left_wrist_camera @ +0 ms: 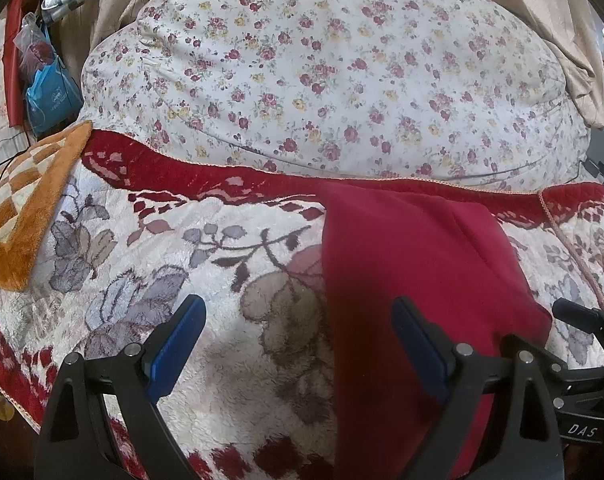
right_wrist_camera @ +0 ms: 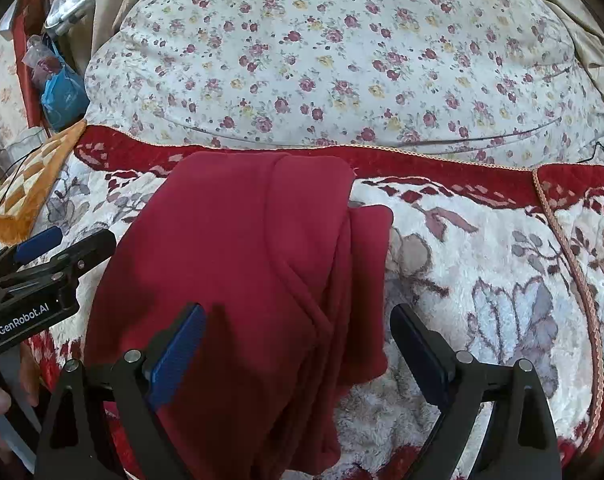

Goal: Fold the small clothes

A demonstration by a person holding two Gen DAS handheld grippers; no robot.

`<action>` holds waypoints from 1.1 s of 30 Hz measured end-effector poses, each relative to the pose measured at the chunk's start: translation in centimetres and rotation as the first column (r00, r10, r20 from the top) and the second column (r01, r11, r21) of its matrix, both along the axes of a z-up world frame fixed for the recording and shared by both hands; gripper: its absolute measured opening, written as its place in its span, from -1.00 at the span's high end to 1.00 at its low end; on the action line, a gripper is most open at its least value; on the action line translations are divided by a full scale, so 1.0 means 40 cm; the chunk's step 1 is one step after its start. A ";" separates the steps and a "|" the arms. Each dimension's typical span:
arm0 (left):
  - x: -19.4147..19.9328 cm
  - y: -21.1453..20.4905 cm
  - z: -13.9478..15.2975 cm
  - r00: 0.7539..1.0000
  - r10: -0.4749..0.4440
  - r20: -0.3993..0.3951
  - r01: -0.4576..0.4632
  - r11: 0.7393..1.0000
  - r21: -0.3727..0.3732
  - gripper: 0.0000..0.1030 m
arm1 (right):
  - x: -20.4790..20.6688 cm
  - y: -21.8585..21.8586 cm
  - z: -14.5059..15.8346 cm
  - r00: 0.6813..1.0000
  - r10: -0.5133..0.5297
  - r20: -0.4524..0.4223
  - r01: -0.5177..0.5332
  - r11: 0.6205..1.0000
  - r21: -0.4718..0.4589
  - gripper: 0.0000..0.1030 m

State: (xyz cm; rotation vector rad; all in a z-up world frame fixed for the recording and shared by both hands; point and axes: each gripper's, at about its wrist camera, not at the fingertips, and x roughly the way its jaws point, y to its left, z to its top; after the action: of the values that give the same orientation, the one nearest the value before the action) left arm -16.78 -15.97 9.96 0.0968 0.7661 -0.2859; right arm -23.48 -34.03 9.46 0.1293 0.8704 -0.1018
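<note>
1. Right tongs (right_wrist_camera: 298,344): jaws spread wide, gripping nothing. They hover over the near part of the red garment (right_wrist_camera: 242,272), one blue pad above the cloth, the other above the bare blanket (right_wrist_camera: 481,264).
2. Left tongs (left_wrist_camera: 298,340): jaws likewise spread wide and empty. They hover just beside the garment's left edge, with the right-hand finger above the red cloth.
3. Red garment: one item, lying on the floral plush blanket that covers the bed. It runs from the near edge of the bed up to the blanket's red border. Its right side shows several stacked layers and a seam line, so at least one lengthwise fold appears to be done.
4. Progress, as a judgement: the garment is a long, narrow stack, not yet a compact packet. A crosswise fold, near end to far end, probably remains.
5. Count: two tongs, one red garment, one blanket.
6. Orange checked mat (left_wrist_camera: 22,216): one, at the far left edge of the bed.
7. Floral quilt (left_wrist_camera: 321,72): one, bundled along the far edge. No further clothes awaiting folding are visible.
</note>
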 end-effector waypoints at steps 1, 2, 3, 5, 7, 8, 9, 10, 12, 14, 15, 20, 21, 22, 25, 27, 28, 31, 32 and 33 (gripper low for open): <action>0.001 0.000 0.000 1.000 0.001 0.000 -0.001 1.000 -0.001 -0.81 | 0.000 0.000 0.000 1.000 -0.001 0.001 0.001 1.000 -0.001 -0.87; 0.000 0.002 -0.001 1.000 0.001 0.000 -0.001 1.000 -0.003 -0.81 | 0.000 0.001 0.000 1.000 -0.001 0.001 0.001 1.000 -0.003 -0.87; 0.001 0.002 -0.001 1.000 0.000 -0.001 0.000 1.000 -0.003 -0.81 | 0.000 0.001 0.000 1.000 -0.001 -0.001 0.001 1.000 -0.002 -0.87; -0.001 0.004 -0.003 1.000 0.001 -0.001 -0.001 1.000 -0.001 -0.81 | 0.001 0.001 -0.001 1.000 0.003 -0.003 -0.003 1.000 -0.003 -0.87; 0.001 0.001 -0.001 1.000 0.001 -0.002 -0.001 1.000 -0.001 -0.81 | 0.001 0.002 -0.002 1.000 0.004 -0.005 -0.004 1.000 -0.004 -0.87; 0.000 0.001 -0.001 1.000 0.001 -0.001 -0.001 1.000 0.000 -0.81 | 0.001 0.002 -0.003 1.000 0.005 -0.006 -0.005 1.000 -0.005 -0.87; 0.001 0.000 -0.001 1.000 0.003 -0.001 -0.003 1.000 0.000 -0.81 | 0.001 0.001 -0.003 1.000 0.006 -0.006 -0.006 1.000 -0.006 -0.87; 0.001 0.000 -0.001 1.000 0.003 -0.001 -0.003 1.000 -0.001 -0.81 | 0.001 0.000 -0.002 1.000 0.005 -0.006 -0.005 1.000 -0.006 -0.87; 0.001 0.000 -0.001 1.000 0.003 -0.002 -0.003 1.000 -0.003 -0.81 | 0.001 0.000 -0.003 1.000 0.007 -0.007 -0.007 1.000 -0.005 -0.87; -0.001 0.002 -0.003 1.000 0.003 -0.001 -0.003 1.000 -0.002 -0.81 | 0.001 0.000 -0.003 1.000 0.007 -0.007 -0.007 1.000 -0.006 -0.87; 0.001 0.000 -0.001 1.000 0.000 -0.003 0.000 1.000 -0.001 -0.81 | 0.001 0.001 -0.003 1.000 0.007 -0.007 -0.007 1.000 -0.007 -0.87; -0.001 0.002 -0.001 1.000 0.000 -0.001 0.000 1.000 0.000 -0.81 | 0.004 0.003 -0.005 1.000 0.010 -0.014 -0.011 1.000 -0.012 -0.87; 0.001 -0.002 -0.001 1.000 0.000 -0.004 0.000 1.000 -0.002 -0.81 | 0.004 0.004 -0.004 1.000 0.010 -0.014 -0.010 1.000 -0.013 -0.87; 0.001 -0.003 -0.001 1.000 0.001 -0.005 -0.001 1.000 -0.002 -0.81 | 0.004 0.005 -0.004 1.000 0.010 -0.014 -0.010 1.000 -0.012 -0.87; 0.002 -0.003 0.000 1.000 0.000 -0.006 0.000 1.000 -0.001 -0.81 | 0.007 0.004 -0.005 1.000 0.015 -0.015 -0.015 1.000 -0.015 -0.87; 0.001 -0.002 0.000 1.000 0.000 -0.006 0.000 1.000 -0.001 -0.81 | 0.009 0.004 -0.005 1.000 0.017 -0.015 -0.017 1.000 -0.017 -0.87; 0.001 -0.002 0.000 1.000 0.000 -0.006 0.000 1.000 -0.001 -0.81 | 0.010 0.006 -0.004 1.000 0.018 -0.017 -0.018 1.000 -0.016 -0.87; 0.002 -0.003 0.000 1.000 0.000 -0.006 0.000 1.000 -0.002 -0.81 | 0.012 0.007 -0.006 1.000 0.020 -0.021 -0.020 1.000 -0.017 -0.87; 0.000 0.000 -0.001 1.000 -0.001 -0.006 0.001 1.000 -0.002 -0.81 | 0.012 0.008 -0.007 1.000 0.021 -0.023 -0.022 1.000 -0.018 -0.87; 0.000 -0.002 -0.001 1.000 -0.001 -0.005 0.001 1.000 -0.002 -0.81 | 0.013 0.007 -0.007 0.999 0.024 -0.024 -0.025 1.000 -0.019 -0.87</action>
State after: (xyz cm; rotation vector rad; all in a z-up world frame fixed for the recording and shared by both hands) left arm -16.77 -16.03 9.94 0.0951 0.7704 -0.2879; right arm -22.96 -33.74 9.18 0.0995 0.8941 -0.0891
